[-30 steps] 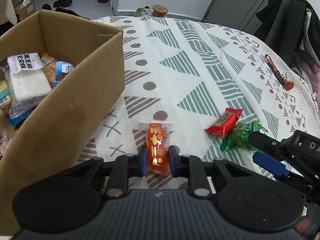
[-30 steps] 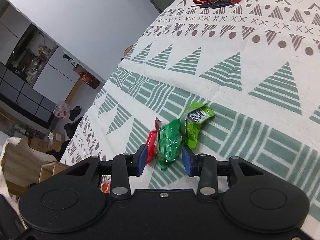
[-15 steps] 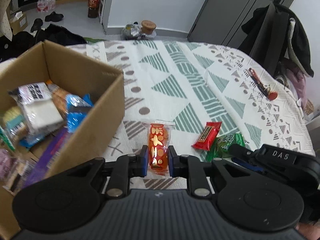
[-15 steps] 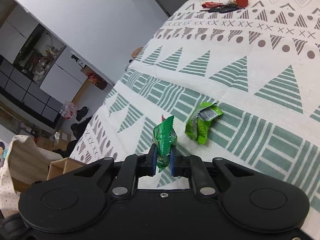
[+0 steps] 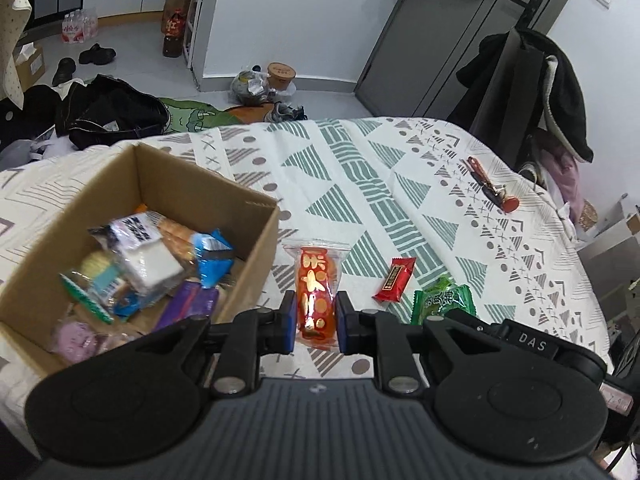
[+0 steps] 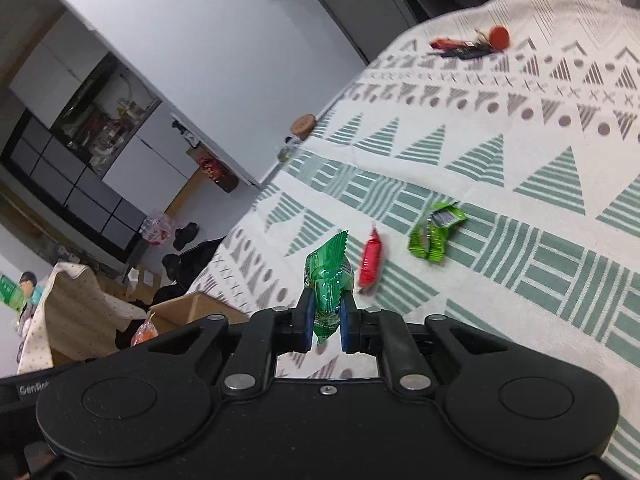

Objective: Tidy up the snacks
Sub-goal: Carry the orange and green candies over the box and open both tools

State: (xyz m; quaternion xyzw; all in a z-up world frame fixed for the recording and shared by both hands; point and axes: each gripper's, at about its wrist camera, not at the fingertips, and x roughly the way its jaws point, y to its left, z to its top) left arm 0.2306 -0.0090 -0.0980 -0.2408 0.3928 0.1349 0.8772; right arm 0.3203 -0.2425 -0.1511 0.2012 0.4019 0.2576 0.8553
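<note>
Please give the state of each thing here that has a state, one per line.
Box: open, part filled.
Left claw: shut on orange pack.
Right claw: shut on green pack.
Red candy: lying on cloth.
Light green pack: lying crumpled on cloth.

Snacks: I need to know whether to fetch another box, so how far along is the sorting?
Several packets already lie in the cardboard box. The left gripper holds an orange packet, the right gripper a green packet. A red candy and another green wrapper remain on the tablecloth.

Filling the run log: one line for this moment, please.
left gripper: shut on orange pack | right gripper: shut on green pack | both clear of cloth | box: part filled | on cloth: red candy, green wrapper
</note>
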